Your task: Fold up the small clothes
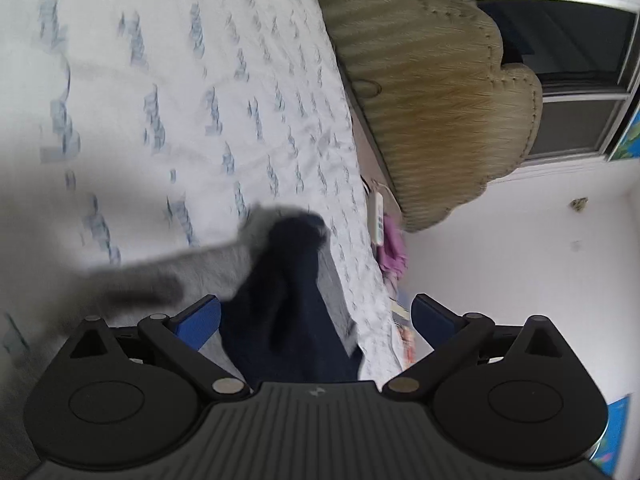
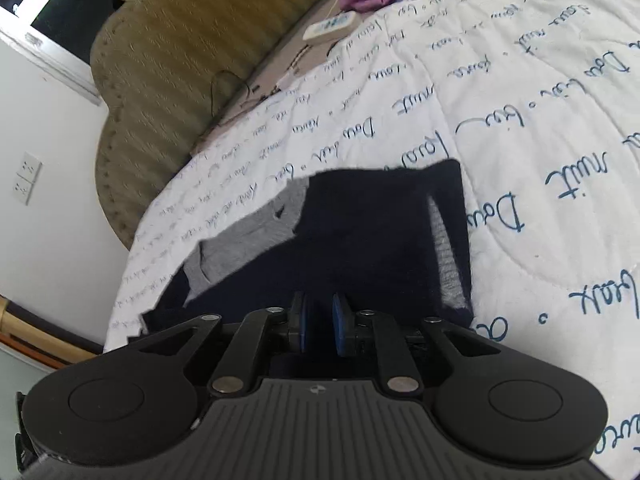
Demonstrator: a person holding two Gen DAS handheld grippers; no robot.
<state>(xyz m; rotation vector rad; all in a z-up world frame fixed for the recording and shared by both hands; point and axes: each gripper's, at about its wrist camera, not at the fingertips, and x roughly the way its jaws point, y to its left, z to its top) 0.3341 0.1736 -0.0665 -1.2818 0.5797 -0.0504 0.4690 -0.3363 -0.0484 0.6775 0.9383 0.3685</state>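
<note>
The right claw (image 2: 320,326) has its blue pads close together w/ a narrow gap; navy cloth lies under and ahead of them, but whether any is pinched can't be told. The left claw (image 1: 316,316) stands wide apart, and the garment (image 2: 360,236), navy w/ grey parts, runs up between its pads w/o either pressing on it. The garment lies bunched on the lettered quilt (image 2: 520,120), near the bed edge by the padded headboard (image 2: 180,60).

Risks, as a judgement: w/ no sure grip, any lift could let the cloth slip and undo the fold. A pinch through bunched layers may drag the quilt along. Motion blur in the left view suggests fast handling, so a misplaced grab is likely.
</note>
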